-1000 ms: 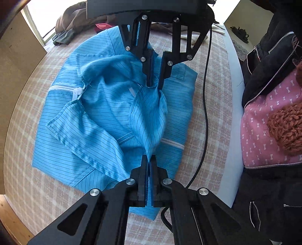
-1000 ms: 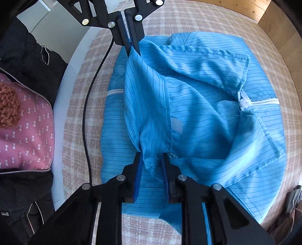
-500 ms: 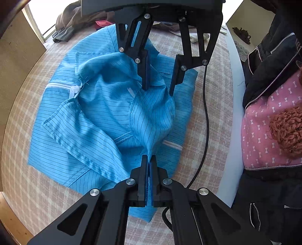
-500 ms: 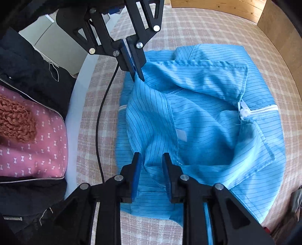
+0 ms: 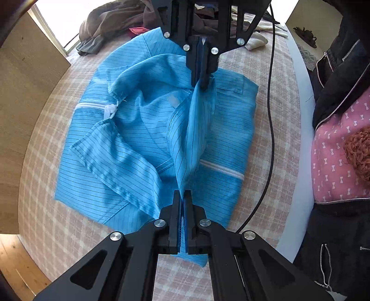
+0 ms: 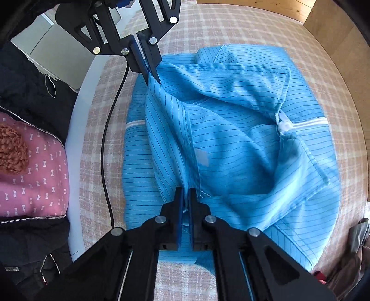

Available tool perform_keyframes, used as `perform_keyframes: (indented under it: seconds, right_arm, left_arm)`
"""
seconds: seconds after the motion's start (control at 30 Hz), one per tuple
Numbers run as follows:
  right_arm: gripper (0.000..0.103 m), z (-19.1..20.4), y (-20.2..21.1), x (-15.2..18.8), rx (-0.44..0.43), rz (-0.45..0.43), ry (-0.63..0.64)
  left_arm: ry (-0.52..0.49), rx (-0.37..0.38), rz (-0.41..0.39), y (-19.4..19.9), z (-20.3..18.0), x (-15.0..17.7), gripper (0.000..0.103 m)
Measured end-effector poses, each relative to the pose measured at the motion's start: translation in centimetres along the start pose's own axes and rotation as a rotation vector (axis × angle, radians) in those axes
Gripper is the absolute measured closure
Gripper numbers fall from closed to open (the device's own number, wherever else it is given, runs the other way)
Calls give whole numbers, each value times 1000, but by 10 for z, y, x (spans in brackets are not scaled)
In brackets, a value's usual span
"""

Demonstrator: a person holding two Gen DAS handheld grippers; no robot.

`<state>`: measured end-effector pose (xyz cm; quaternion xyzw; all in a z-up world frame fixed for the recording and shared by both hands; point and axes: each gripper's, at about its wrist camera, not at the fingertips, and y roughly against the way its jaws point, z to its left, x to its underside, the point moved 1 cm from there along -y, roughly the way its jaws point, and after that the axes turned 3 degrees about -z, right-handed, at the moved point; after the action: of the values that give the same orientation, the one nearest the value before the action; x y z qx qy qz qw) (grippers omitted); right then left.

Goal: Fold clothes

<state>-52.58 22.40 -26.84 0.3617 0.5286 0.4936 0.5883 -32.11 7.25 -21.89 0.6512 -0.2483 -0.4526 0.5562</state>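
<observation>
Blue pinstriped garment [image 5: 148, 129] with white zipper tape lies crumpled in the middle of a bed covered by a pink-and-white checked blanket [image 5: 272, 148]. The left hand-held gripper [image 5: 182, 196] is clamped tight on one raised fold of the fabric, and the right hand-held gripper [image 6: 186, 194] pinches the same ridge at its other end. A heap of other clothes [image 5: 111, 25] sits at the bed's far edge.

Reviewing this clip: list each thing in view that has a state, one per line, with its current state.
left gripper: shut on a fold of the blue garment.
right gripper: shut on the same raised fold.
blue garment: partly folded, rumpled, on the checked cloth; pinched ridge lifted between the grippers.
white zipper: appears closed.
pile of clothes: unfolded heap.
</observation>
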Motion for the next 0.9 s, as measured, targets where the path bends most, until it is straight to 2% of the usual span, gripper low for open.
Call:
perform_keyframes:
  seconds: [0.13,0.27,0.37,0.4,0.5,0.57,0.67,0.7,0.73,0.8,0.83,0.9]
  right_arm:
    - [100,-2,45,8,-26,-107,-69]
    - [100,16,63,16,-6,-182,-106]
    - [100,30,46,24,10,-154,-102]
    - [100,33,38,27,8,-142,-103]
    - [99,37,9,37,11,-51,-106]
    - [96,35,-1,44,-2,20,-118]
    - [95,33,17,42,-26,-7,-152]
    - [94,34,28,39,-21,-36,-158]
    - [87,35,38,35,-14,-69,-165]
    - [67,39,55,24,5,-143,-179]
    - [64,42,61,17,19,-186,-178]
    - [62,54,62,1,11,-252,-149]
  left_arm:
    - [17,-38,-41,3,-4,2,102]
    - [14,40,-37,-12,-36,8,102]
    - [5,74,-20,-23,-60,12,98]
    - [12,95,-18,-24,-66,14,94]
    - [75,126,-86,-5,-69,14,93]
    - [129,114,-118,11,-62,20,91]
    - [220,96,-139,29,-46,34,90]
    - [249,83,-137,30,-42,38,90]
    - [264,71,-138,31,-40,40,90]
    - [289,62,-135,28,-39,45,88]
    - [302,58,-133,26,-38,48,88]
    - [311,70,-107,14,-37,56,88]
